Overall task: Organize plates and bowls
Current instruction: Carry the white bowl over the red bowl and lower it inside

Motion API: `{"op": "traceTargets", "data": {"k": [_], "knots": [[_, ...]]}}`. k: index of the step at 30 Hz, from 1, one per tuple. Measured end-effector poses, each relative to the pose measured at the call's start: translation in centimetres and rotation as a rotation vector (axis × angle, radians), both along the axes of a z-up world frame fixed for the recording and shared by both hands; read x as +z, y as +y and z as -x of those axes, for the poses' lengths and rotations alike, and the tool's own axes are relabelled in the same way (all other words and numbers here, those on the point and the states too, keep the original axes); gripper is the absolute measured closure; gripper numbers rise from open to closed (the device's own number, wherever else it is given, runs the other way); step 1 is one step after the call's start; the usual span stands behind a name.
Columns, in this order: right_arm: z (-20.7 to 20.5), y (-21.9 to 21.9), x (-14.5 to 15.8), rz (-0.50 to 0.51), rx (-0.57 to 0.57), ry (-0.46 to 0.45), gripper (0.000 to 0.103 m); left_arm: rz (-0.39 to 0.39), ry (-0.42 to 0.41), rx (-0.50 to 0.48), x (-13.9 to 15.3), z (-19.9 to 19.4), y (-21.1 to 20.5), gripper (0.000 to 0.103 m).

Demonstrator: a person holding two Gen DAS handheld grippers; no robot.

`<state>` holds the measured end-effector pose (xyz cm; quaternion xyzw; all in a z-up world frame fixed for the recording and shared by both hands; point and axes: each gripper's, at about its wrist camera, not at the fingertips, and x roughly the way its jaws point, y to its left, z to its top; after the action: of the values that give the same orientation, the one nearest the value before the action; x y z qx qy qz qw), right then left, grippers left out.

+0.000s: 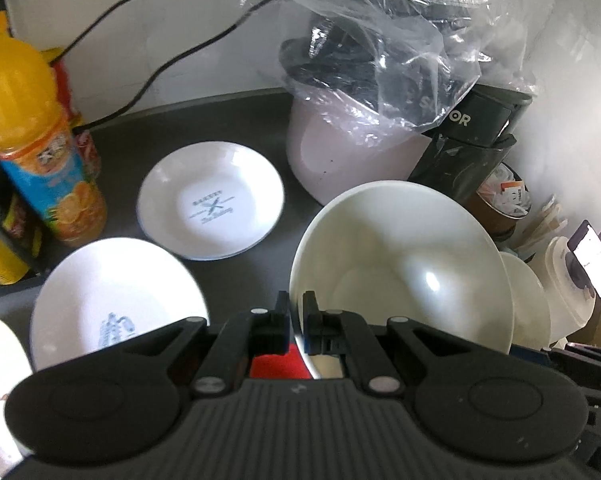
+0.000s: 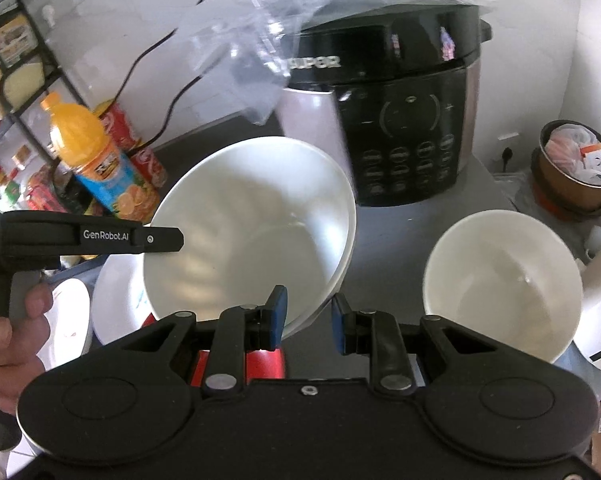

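My held bowl [image 1: 400, 264]: glossy white ceramic | tabletop [image 1: 120, 152]: matt dark | bag [image 1: 400, 40] at 12 o'clock: crinkled clear plastic

White wall [image 1: 100, 8], dark countertop [image 1: 148, 136], bright daylight.

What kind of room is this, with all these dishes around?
Most likely a home kitchen counter: a rice cooker stands against the wall, white bowls and a plate lie about, and an orange juice bottle stands beside cans.
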<state>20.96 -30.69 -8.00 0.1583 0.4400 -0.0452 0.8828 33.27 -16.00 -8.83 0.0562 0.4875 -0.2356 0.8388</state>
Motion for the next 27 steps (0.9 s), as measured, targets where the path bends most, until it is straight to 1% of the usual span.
{"op": "traceTargets", "data": {"k": [6,10,20,27], "knots": [[0.3,1.9,0.8,-0.008,0.041,-0.009,0.079,0.0,0.003,0.021,1.1,1.1,2.7,0.098],[0.6,3.1,1.2,0.006,0.069,-0.017,0.079,-0.004,0.013,0.027,1.2,1.8,4.1,0.098],[1.1,6.2,0.7,0.014,0.103,0.018,0.079,-0.01,0.055,0.055,0.5,2.8,7.5,0.098],[1.6,7.3,0.3,0.035,0.11,0.056,0.079,0.0,0.092,0.055,-0.6,3.4,8.8,0.097]]}}
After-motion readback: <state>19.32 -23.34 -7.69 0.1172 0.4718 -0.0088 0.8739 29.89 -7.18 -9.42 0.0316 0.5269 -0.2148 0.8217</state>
